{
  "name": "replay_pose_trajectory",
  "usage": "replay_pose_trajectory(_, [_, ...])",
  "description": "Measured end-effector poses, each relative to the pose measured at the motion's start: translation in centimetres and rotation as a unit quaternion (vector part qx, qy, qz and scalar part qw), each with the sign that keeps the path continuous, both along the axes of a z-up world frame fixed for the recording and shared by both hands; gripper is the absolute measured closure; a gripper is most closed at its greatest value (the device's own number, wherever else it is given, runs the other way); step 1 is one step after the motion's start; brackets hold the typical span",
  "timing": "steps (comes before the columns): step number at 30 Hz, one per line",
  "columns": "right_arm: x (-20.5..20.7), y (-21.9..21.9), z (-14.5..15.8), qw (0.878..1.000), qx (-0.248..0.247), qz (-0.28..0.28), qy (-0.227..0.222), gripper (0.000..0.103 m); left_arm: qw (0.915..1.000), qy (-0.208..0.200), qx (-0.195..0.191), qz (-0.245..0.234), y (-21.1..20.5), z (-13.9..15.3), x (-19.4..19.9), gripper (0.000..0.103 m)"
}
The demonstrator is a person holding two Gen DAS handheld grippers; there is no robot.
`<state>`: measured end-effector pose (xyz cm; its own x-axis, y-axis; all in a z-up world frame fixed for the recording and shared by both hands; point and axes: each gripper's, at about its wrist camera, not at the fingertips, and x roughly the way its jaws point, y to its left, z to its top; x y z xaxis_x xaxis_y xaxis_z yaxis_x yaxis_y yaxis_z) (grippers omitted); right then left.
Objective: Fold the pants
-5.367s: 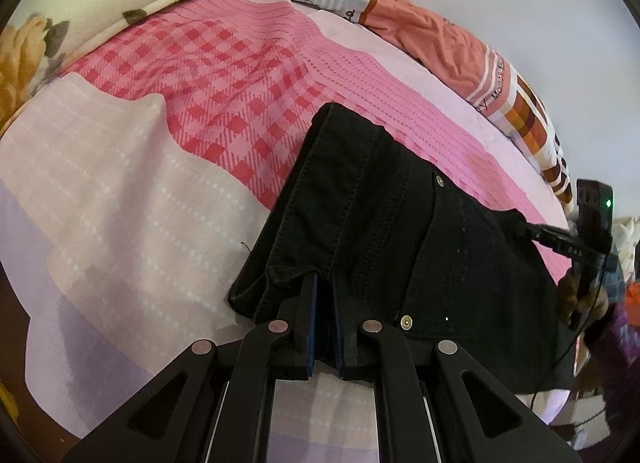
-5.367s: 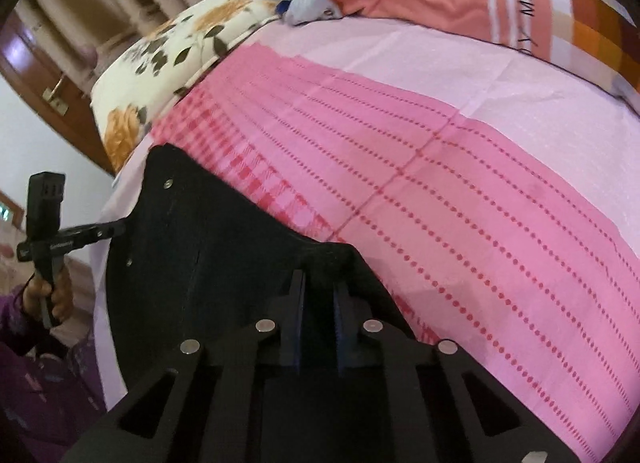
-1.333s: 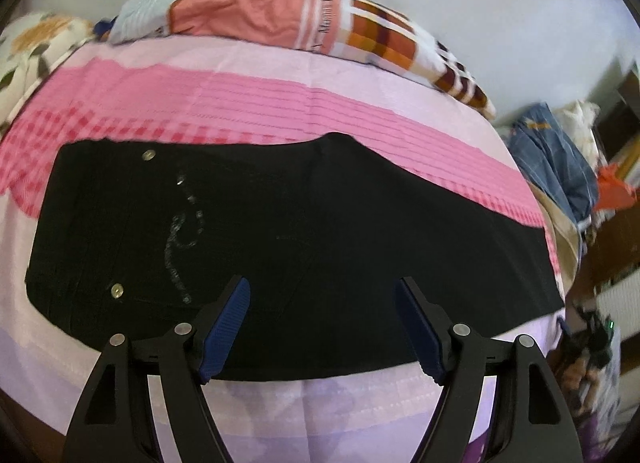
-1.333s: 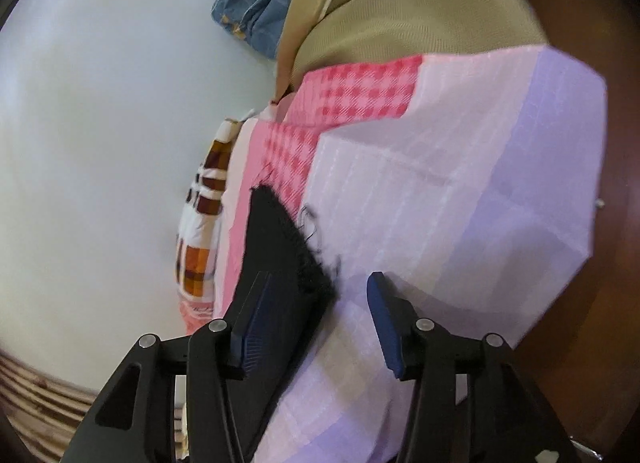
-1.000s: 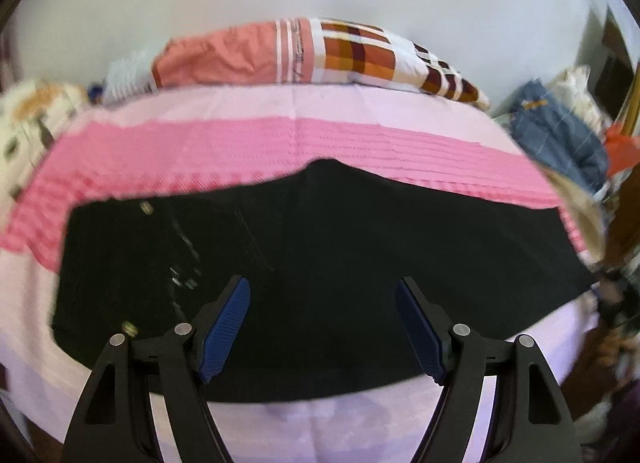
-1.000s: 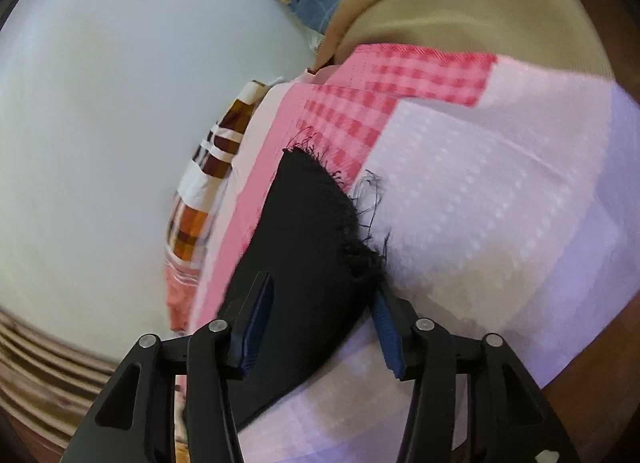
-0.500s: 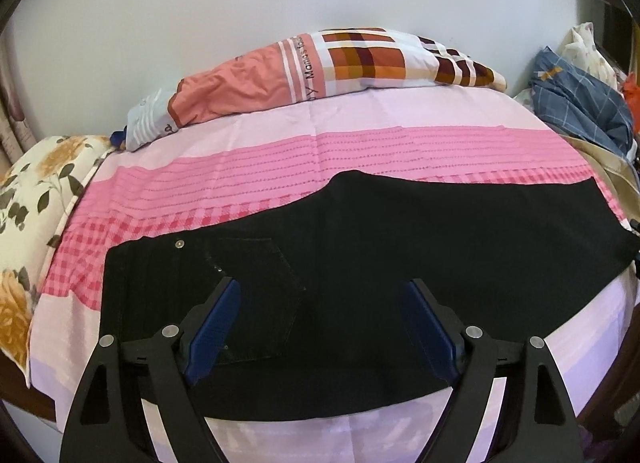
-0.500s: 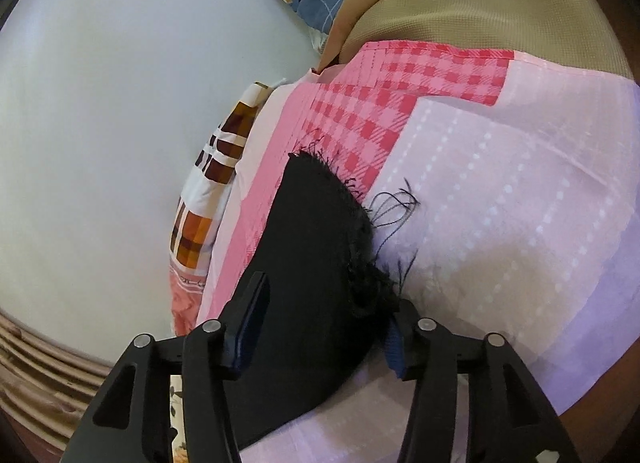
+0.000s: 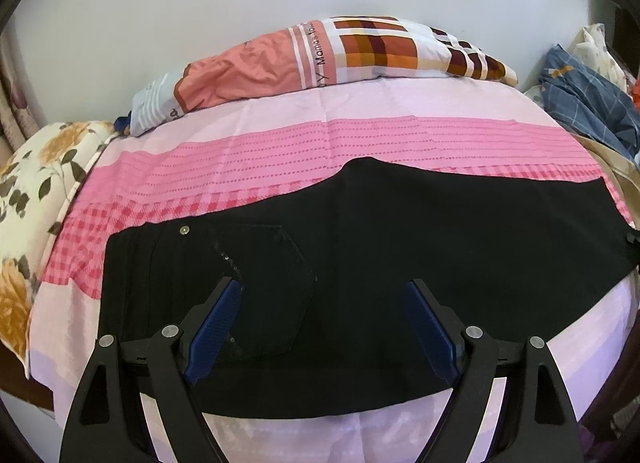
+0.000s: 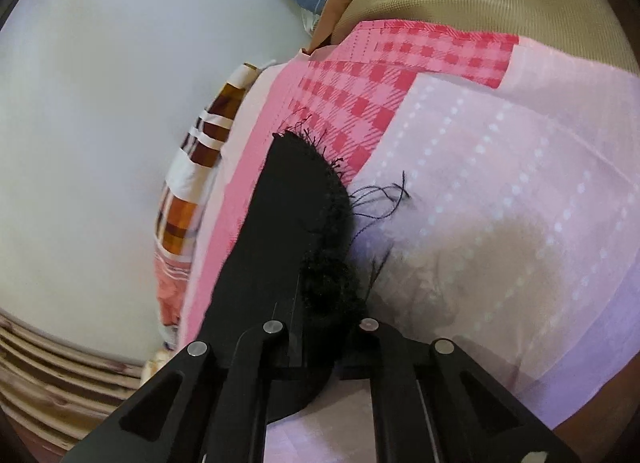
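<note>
My right gripper clamped on frayed hem of black pants — ready to fold across bed; left gripper wide, empty, hovering.

Left claw: matte black triangular arms with cut-outs, silver round screws, ribbed blue pads. Right claw: the same black arms and silver screws.
</note>
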<state>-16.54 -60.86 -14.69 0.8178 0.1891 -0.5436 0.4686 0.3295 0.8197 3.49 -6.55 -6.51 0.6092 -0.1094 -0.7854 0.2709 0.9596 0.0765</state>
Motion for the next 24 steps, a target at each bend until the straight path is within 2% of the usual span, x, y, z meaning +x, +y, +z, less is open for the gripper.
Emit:
replay_pose_trajectory(4, [-1.4,-0.6,-2.2,0.994,0.090,-0.020,-0.059,0.088,0.9998,0.017,-0.008,0.005,0.5,-0.5,0.4,0.019])
replay_pose_trajectory(6, [-1.9,-0.8,-2.8,0.989,0.118,-0.030,-0.081,0.085,0.9996,0.027,-0.009,0.009,0.6,-0.7,0.7,0.019])
replay_pose_trajectory(8, [-2.0,-0.8,-2.9,0.986,0.130,-0.030,-0.096,0.075,0.9993,0.034,-0.012,0.009,0.7,-0.8,0.9,0.019])
replay_pose_trajectory(10, [-2.1,-0.7,-2.9,0.984,0.136,-0.028,-0.107,0.071,0.9992,0.036,-0.014,0.008,0.6,-0.8,0.9,0.019])
replay_pose_trajectory(16, [-1.4,-0.4,-1.4,0.994,0.084,-0.009,-0.075,0.073,0.9993,0.036,-0.001,-0.006,-0.4,-0.8,0.7,0.019])
replay_pose_trajectory(22, [-2.1,-0.9,-2.7,0.985,0.138,-0.028,-0.096,0.077,0.9994,0.032,0.006,-0.013,-0.8,-0.6,0.5,0.019])
replay_pose_trajectory(24, [-2.4,-1.1,-3.6,0.979,0.164,-0.029,-0.116,0.078,0.9993,0.034,0.003,-0.011,-0.6,-0.7,0.5,0.019])
